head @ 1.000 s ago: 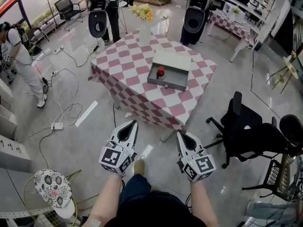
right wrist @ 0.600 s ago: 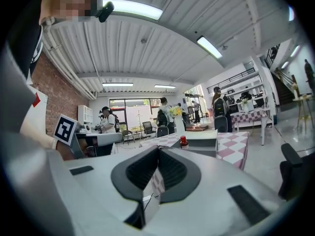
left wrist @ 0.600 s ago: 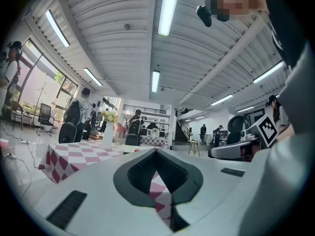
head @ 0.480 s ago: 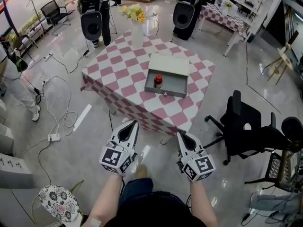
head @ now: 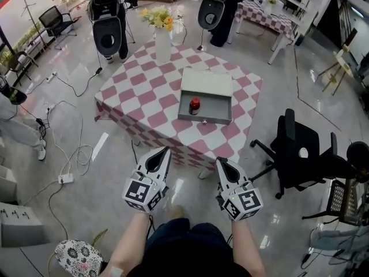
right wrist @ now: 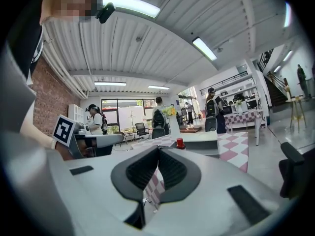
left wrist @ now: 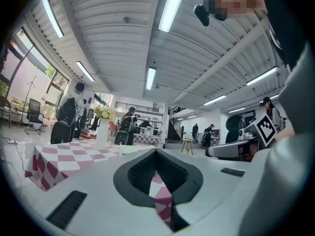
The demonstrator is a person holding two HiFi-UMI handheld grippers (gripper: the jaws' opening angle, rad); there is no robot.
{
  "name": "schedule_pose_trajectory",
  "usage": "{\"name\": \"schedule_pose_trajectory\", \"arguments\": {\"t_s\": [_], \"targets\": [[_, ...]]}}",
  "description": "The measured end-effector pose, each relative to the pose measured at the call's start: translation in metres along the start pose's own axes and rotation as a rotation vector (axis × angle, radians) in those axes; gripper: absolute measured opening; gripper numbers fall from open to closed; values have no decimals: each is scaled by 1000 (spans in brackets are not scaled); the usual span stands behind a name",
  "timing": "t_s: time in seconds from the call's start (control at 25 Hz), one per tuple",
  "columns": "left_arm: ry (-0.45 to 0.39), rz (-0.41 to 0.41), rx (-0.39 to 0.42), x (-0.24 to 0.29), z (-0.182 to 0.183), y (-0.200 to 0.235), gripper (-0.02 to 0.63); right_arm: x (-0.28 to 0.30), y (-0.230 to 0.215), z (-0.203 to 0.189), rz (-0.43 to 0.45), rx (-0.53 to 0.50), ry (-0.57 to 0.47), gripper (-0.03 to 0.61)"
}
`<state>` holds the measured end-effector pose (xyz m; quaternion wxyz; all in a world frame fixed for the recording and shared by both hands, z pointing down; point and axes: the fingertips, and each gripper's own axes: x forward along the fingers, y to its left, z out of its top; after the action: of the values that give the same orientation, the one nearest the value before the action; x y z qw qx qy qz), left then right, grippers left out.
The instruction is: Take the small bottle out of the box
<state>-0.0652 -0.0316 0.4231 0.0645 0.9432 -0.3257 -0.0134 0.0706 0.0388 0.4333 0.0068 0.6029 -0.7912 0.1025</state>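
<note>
Both grippers hang side by side, well short of the table, each closed and holding nothing. In the left gripper view, the left gripper (left wrist: pixel 156 151) has its dark pads meeting at the tips, and only checked cloth shows through the hollow behind them. The right gripper (right wrist: pixel 158 149) is pressed together the same way in its own view.

From the head view, the left gripper (head: pixel 164 150) and the right gripper (head: pixel 219 161) point forward at the table (head: pixel 144 94), which is draped in a pink-and-white checked cloth. One small bottle (head: pixel 195 104) with a red cap stands upright inside one open grey box (head: pixel 190 118). It is well ahead of both sets of fingertips, past the table's near edge and roughly in line with the gap between the two grippers. In the right gripper view the small bottle (right wrist: pixel 180 142) shows just above and right of the closed tips, far off. Any label on it is too small to read.

The only printed patterns are the black-and-white square markers, one facing up on each gripper's cube: the left marker (head: pixel 142 192) and the right marker (head: pixel 245 202). They carry no letters.

One white vase (head: pixel 163 45) of yellow flowers stands at the table's far side, beyond the box from the fingers. One black office chair (head: pixel 300 149) sits off to the right of the right fingertips. A second checked table (head: pixel 265 19) stands far ahead to the right.
</note>
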Motion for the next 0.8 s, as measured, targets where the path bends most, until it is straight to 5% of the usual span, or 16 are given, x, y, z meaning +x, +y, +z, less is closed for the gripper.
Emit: {"name": "schedule_pose_trajectory", "arguments": {"t_s": [0.8], "targets": [[-10,19,-13,18,-5,44,0,51,-7,-2,12,-16,7,6]]}}
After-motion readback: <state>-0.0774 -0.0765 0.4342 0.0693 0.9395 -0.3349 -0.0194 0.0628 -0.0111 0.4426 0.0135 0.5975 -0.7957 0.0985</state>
